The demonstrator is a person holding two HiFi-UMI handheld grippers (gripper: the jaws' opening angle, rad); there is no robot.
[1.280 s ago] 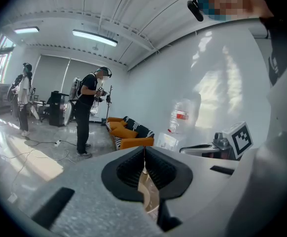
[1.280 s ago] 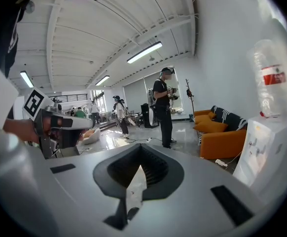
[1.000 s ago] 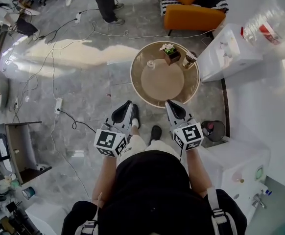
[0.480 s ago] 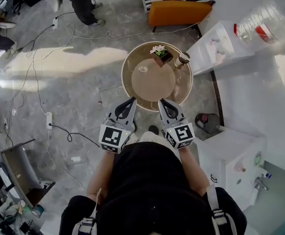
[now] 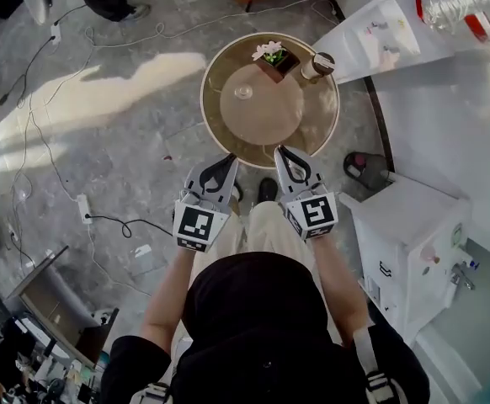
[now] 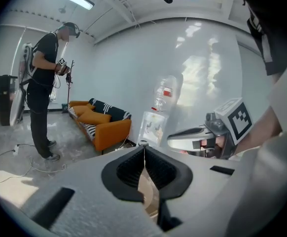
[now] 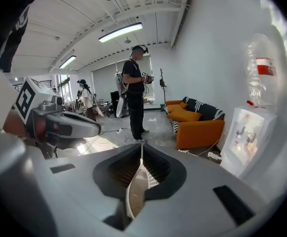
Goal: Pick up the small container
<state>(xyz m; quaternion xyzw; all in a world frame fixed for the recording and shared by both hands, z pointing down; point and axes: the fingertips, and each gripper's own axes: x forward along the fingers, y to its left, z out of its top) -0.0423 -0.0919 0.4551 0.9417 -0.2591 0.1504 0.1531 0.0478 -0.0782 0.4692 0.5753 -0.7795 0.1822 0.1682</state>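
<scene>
Both tongs are clenched, empty. Head view: left gripper (image 5: 227, 162) and right gripper (image 5: 280, 151) hover at the round table's (image 5: 205, 112) near edge; the small container (image 5: 243, 93) sits on the table, apart from both. Left gripper view: jaws meet on nothing. Right gripper view: likewise.

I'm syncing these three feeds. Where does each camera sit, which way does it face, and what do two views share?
Head view: on the person's head, facing steeply down at the round table and floor; shows torso, arms, left gripper, right gripper.
Left gripper view: on the left gripper, along its shut jaws toward sofa and dispenser; right gripper at right.
Right gripper view: on the right gripper, along its shut jaws toward the sofa; left gripper at left.
Shared: both gripper views show sofa, dispenser, standing person.
</scene>
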